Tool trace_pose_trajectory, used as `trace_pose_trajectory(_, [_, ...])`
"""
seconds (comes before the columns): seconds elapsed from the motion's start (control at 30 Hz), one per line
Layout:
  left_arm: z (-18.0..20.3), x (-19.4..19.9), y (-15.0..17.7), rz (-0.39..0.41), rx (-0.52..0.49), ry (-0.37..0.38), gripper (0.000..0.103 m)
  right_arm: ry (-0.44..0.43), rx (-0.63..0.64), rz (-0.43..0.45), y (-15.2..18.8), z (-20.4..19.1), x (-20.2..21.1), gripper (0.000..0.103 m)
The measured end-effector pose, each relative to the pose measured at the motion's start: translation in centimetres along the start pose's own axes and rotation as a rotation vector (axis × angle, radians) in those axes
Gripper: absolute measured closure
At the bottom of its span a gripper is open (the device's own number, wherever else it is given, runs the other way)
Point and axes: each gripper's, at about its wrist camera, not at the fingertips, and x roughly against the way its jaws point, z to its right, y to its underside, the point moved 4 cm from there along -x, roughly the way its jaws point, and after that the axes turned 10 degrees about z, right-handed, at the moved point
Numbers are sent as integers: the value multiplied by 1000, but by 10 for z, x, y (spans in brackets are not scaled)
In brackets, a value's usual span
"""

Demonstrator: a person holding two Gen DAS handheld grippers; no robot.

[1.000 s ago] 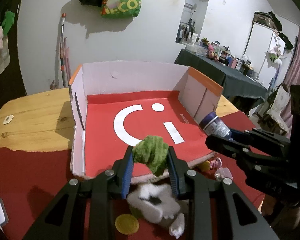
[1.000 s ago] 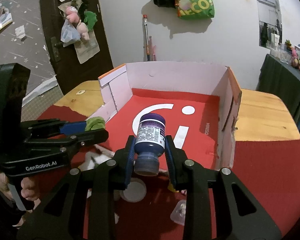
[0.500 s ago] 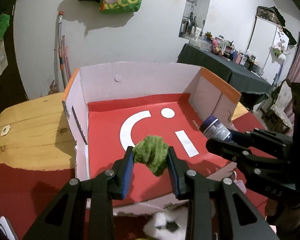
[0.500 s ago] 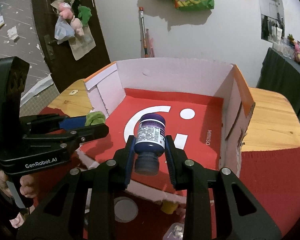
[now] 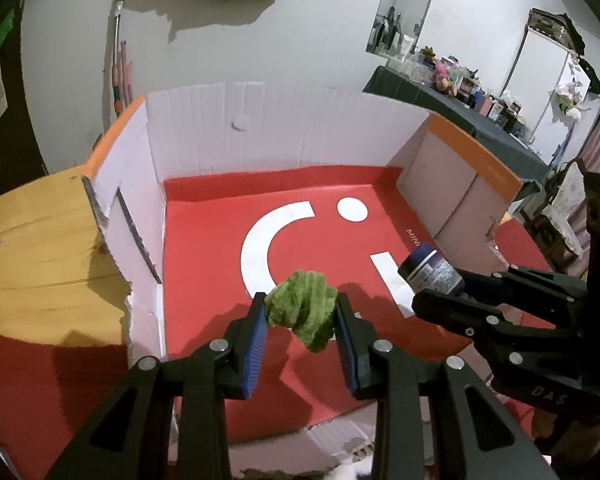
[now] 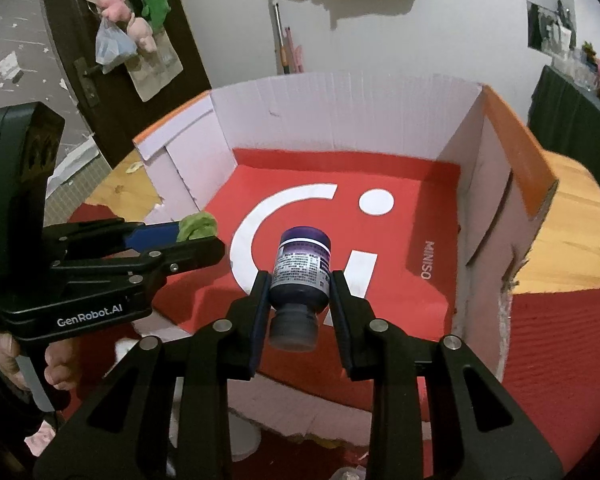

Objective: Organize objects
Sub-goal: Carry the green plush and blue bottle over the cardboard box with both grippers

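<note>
Both grippers have advanced from the near edge to above the open cardboard box (image 5: 284, 136), whose red floor now fills each view. Left: the left gripper (image 5: 300, 316), jaws partly closed, clamps a crumpled green cloth (image 5: 302, 308) held clear above the near-left floor. Right: the right gripper (image 6: 300, 300), jaws at their narrowest, pinches a dark purple bottle (image 6: 300, 276) by its body, cap end toward the camera, over the near-centre floor beside the white logo. Step in hand, as judged: depositing both items. Lower each until it nearly touches the floor, keep the two well apart, then release; the bottle, held tilted, may roll toward the right wall.
</note>
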Motion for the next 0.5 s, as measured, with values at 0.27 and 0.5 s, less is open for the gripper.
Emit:
trace_pose_trajectory(0.27, [-3, -11, 5, -30, 5, 2, 69, -1, -9, -54, 10, 6, -15, 75])
trace_pose_trajectory(0.5, [-8, -20, 10, -58, 11, -2, 69, 7, -9, -77, 16, 11, -22, 75])
